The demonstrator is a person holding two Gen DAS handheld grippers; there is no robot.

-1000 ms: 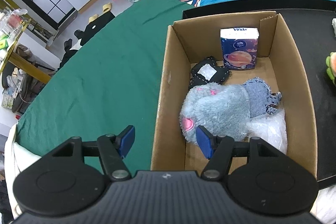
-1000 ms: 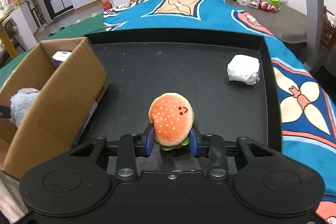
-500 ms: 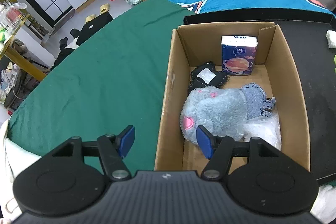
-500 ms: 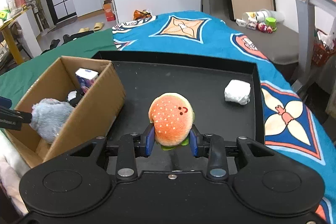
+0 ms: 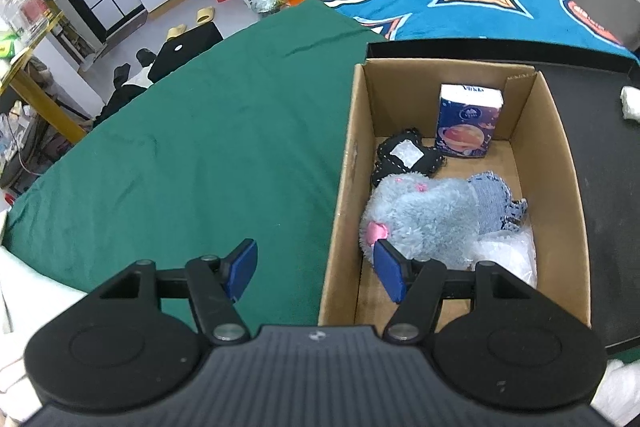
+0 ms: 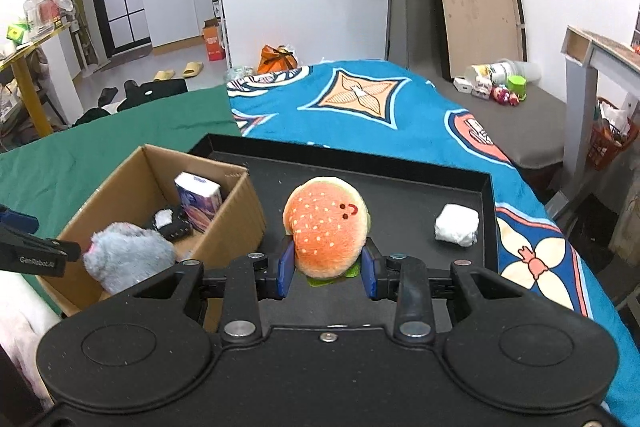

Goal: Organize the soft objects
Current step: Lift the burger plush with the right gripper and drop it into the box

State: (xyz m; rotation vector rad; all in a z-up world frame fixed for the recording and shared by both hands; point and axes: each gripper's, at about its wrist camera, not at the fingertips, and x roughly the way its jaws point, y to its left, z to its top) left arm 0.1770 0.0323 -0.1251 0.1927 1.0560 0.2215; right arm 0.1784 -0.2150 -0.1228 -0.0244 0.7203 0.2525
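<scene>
My right gripper [image 6: 326, 269] is shut on a plush hamburger [image 6: 326, 225] and holds it in the air above the black tray [image 6: 486, 187]. To its left stands an open cardboard box [image 6: 240, 205] [image 5: 344, 163]. Inside lie a grey-blue furry plush [image 5: 424, 217] [image 6: 128, 253], a tissue pack [image 5: 468, 121] [image 6: 198, 201], a black pouch [image 5: 404, 157], a denim piece [image 5: 494, 195] and a clear plastic bag [image 5: 508, 253]. My left gripper [image 5: 316, 269] is open and empty, its jaws astride the box's near left wall. A white wad [image 6: 456, 225] [image 5: 632, 103] lies on the tray.
The box sits partly on a green cloth [image 5: 200, 147], beside a blue patterned cloth [image 6: 360, 107]. Small toys and cups [image 6: 496, 83] stand on a far grey surface. A grey table [image 6: 600, 47] and a red basket [image 6: 612, 139] are at the right. Shoes lie on the floor behind.
My right gripper has risen with the hamburger, so tray and box look lower and smaller. My left gripper has pulled back and up a little, staying open.
</scene>
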